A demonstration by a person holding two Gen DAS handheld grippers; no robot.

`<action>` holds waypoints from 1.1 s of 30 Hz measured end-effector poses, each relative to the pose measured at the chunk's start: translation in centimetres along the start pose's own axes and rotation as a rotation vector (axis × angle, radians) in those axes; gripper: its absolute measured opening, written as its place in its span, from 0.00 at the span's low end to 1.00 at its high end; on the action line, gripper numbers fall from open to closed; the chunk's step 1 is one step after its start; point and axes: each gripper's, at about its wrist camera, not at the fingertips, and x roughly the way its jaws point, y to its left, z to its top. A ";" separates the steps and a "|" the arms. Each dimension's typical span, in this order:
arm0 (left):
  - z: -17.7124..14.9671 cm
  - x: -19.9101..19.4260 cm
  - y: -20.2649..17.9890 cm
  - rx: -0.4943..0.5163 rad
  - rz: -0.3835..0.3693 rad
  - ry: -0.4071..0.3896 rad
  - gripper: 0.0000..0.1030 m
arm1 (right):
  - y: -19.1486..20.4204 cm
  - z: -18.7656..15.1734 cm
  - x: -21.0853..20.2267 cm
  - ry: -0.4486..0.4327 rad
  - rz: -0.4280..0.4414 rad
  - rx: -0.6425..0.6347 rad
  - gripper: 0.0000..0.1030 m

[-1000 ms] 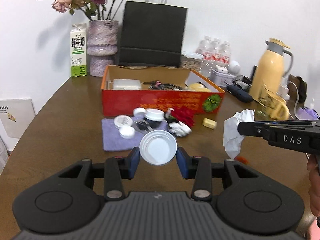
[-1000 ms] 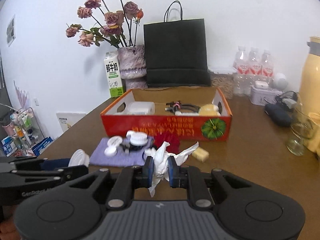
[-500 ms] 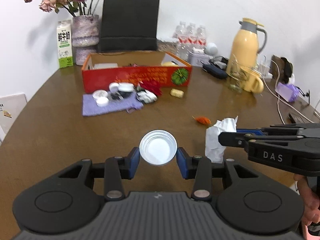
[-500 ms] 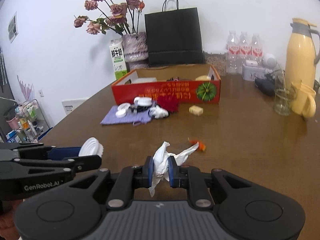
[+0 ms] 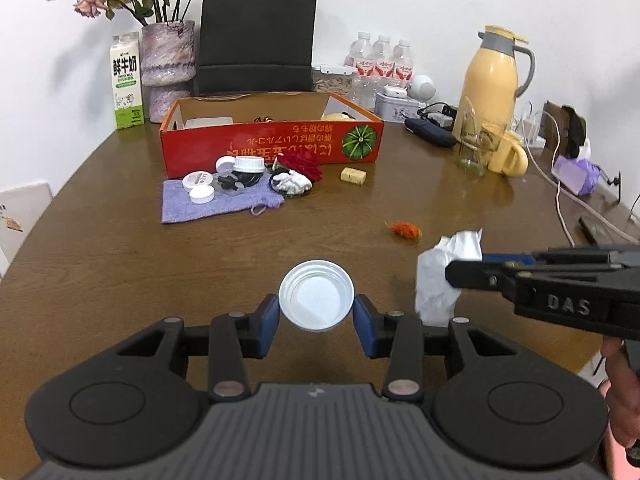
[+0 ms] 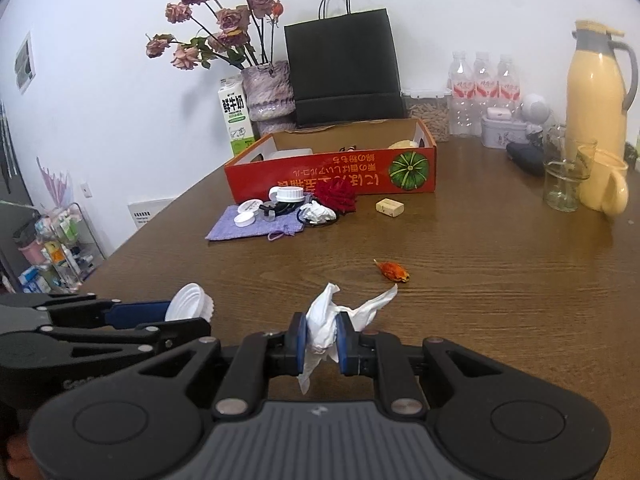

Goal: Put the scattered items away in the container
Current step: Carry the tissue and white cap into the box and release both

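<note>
A round white plastic lid [image 5: 316, 301] is gripped between the blue-padded jaws of the left gripper [image 5: 316, 316], which are closed against its rim on both sides, its hollow side turned toward the camera. In the right wrist view the same lid [image 6: 189, 307] is seen edge-on at the tip of the left gripper [image 6: 176, 318], above the near part of the brown wooden desk [image 6: 500, 280]. A crumpled white paper tissue [image 6: 322, 326] is pinched between the jaws of the right gripper [image 6: 322, 340], which are drawn almost together on it; loose ends of the tissue stick out above and below the pads. In the left wrist view the tissue [image 5: 442, 276] is seen at the tip of the right gripper [image 5: 456, 274], just to the right of the lid.

The red open-topped cardboard box with a green pumpkin printed on its side [image 5: 276, 146] stands well beyond both grippers, toward the far side of the desk, and a few items can be made out inside it. Just in front of the box, a lilac cloth pouch [image 5: 216, 202] lies flat on the desk, with small white caps [image 5: 200, 188] and dark odds and ends resting on it. Beside the pouch are found a dark red fabric flower [image 5: 302, 162] and a small pale yellow block [image 5: 353, 176]. A small orange scrap [image 5: 404, 230] lies alone on the desk between the box and the grippers.
</note>
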 end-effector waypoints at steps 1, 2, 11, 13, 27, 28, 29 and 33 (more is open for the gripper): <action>0.7 0.3 0.4 -0.008 -0.012 -0.003 0.40 | -0.3 0.4 0.2 0.008 0.026 0.017 0.14; 1.3 0.6 0.6 -0.015 -0.020 -0.009 0.40 | -0.6 0.8 0.5 0.010 0.043 0.029 0.14; 13.4 5.2 4.6 0.033 -0.073 -0.129 0.40 | -3.0 9.7 3.1 -0.107 -0.021 -0.051 0.14; 17.3 7.9 6.1 0.012 -0.088 -0.114 0.40 | -3.5 13.1 4.6 -0.137 -0.034 -0.091 0.14; 29.7 32.0 13.7 -0.119 0.051 0.238 0.40 | -10.1 31.3 28.0 0.135 0.017 0.048 0.14; 29.7 33.0 14.1 -0.136 0.060 0.259 0.40 | -10.3 31.6 30.0 0.150 -0.026 0.036 0.14; 29.8 33.8 14.6 -0.151 0.059 0.279 0.40 | -10.5 31.6 31.6 0.160 -0.076 0.018 0.14; 29.9 36.4 15.7 -0.158 0.080 0.315 0.43 | -11.7 31.0 36.9 0.227 -0.180 -0.016 0.15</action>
